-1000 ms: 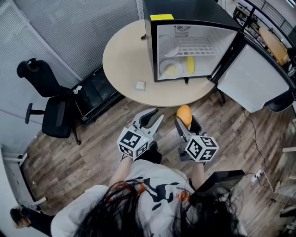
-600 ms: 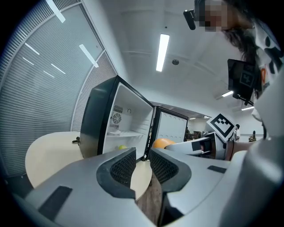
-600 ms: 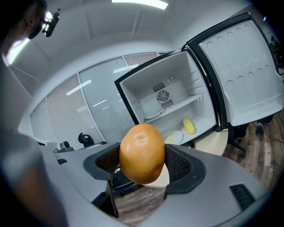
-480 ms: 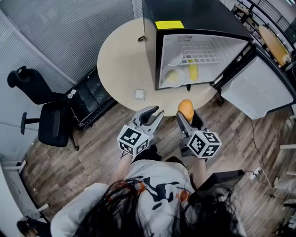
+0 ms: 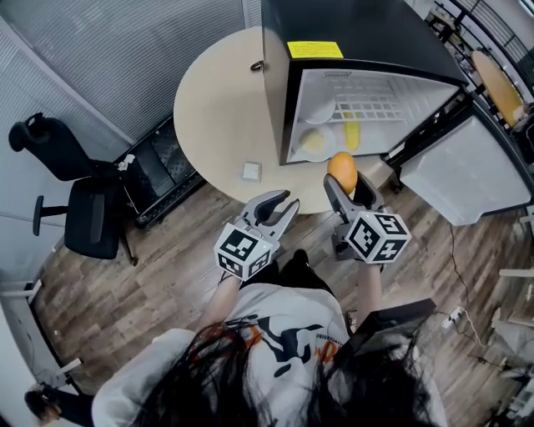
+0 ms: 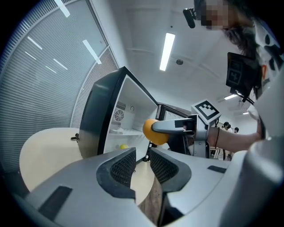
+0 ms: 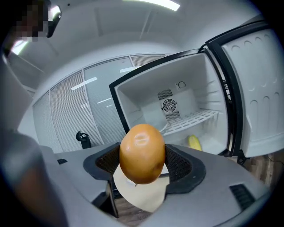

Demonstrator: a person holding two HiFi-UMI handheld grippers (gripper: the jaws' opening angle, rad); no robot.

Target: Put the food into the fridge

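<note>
Head view: right hand-held gripper (image 5: pixel 346 185) grips an orange fruit (image 5: pixel 342 168) over the desk's (image 5: pixel 217 108) near edge, just before the open fridge (image 5: pixel 367 29). Left hand-held gripper (image 5: pixel 279 203) hangs beside it, off the desk.

Left gripper view: jaws slightly apart, nothing between.

Right gripper view: pads hold the fruit low, its top standing proud.

Risk: the round fruit could slip free, or clip the wire shelf (image 7: pixel 195 119) on entry.

Round beige table (image 5: pixel 213 108), black mini fridge (image 5: pixel 350 25) standing on it, door open; small white square object (image 5: pixel 251 171) near its front edge; small dark item (image 5: pixel 257 66) just left of the fridge
</note>
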